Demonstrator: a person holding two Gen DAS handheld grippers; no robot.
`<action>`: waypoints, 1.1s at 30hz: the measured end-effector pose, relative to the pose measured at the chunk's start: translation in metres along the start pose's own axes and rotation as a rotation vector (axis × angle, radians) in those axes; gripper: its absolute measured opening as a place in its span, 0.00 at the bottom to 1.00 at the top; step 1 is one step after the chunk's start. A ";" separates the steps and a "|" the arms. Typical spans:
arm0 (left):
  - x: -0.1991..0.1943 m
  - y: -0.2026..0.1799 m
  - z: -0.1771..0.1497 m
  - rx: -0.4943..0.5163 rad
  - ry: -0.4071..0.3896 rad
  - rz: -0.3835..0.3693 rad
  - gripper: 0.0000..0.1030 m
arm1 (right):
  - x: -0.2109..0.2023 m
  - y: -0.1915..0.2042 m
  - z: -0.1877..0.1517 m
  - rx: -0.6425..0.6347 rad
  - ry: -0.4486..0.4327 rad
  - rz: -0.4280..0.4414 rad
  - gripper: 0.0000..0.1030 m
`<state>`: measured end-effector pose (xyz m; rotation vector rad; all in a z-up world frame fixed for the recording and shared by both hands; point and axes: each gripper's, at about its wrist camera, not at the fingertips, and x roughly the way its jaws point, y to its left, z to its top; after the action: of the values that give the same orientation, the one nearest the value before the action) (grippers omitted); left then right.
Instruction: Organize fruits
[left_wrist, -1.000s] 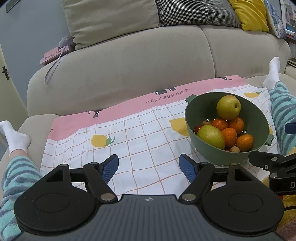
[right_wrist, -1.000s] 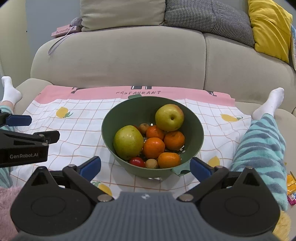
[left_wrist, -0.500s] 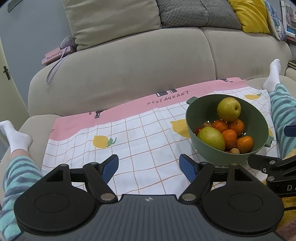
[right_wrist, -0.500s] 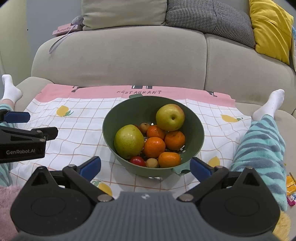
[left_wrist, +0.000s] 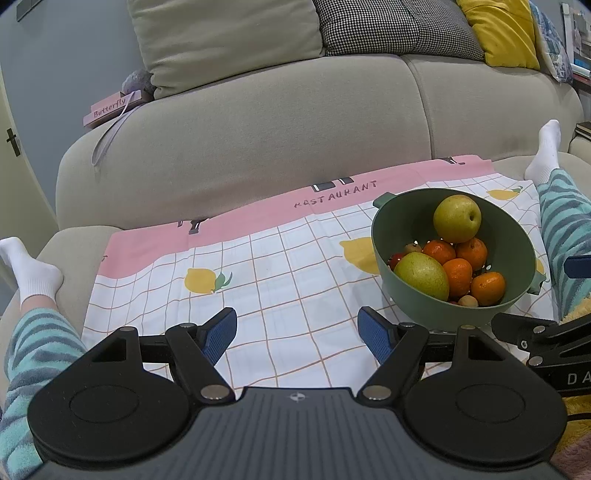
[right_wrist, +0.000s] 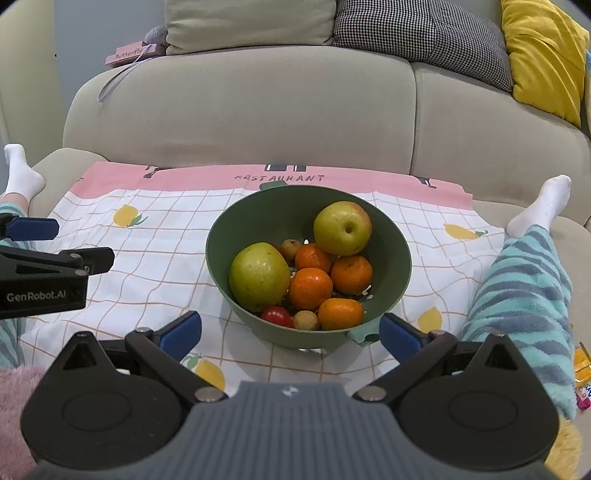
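Note:
A green bowl (right_wrist: 221, 236) (left_wrist: 402, 221) stands on a checked cloth with lemons (right_wrist: 155, 236) (left_wrist: 258, 266). It holds a yellow-green apple (right_wrist: 342, 228) (left_wrist: 457, 218), a green pear (right_wrist: 258, 276) (left_wrist: 423, 275), several oranges (right_wrist: 311, 288) (left_wrist: 458, 272), a red tomato (right_wrist: 277, 316) and small brown fruits (right_wrist: 306, 319). My right gripper (right_wrist: 291, 330) is open, just in front of the bowl. Left of the bowl, my left gripper (left_wrist: 297, 334) hangs open over bare cloth, nothing between its fingers.
A beige sofa back (right_wrist: 258, 110) rises behind the cloth, with cushions, a yellow one (right_wrist: 543, 55) at right. A pink book (left_wrist: 110, 109) lies on the armrest. A person's legs in striped trousers (right_wrist: 524, 273) (left_wrist: 33, 354) flank the cloth.
Both grippers have drawn back and lifted a little, so the bowl sits slightly lower and farther in both views. The fruits have not moved and both grippers stay open.

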<state>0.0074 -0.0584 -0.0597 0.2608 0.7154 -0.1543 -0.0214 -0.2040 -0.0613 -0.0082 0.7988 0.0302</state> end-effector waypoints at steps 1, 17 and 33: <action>0.000 0.000 0.000 0.000 0.000 0.000 0.85 | 0.000 0.000 0.000 0.000 0.001 0.000 0.96; -0.001 0.000 0.000 -0.005 0.000 -0.001 0.85 | 0.000 -0.001 0.000 0.005 0.005 0.001 0.96; -0.003 0.001 0.001 -0.010 -0.001 0.003 0.85 | -0.001 -0.002 -0.001 0.008 0.004 -0.001 0.96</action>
<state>0.0060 -0.0578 -0.0574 0.2524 0.7146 -0.1479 -0.0222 -0.2056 -0.0613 -0.0009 0.8025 0.0255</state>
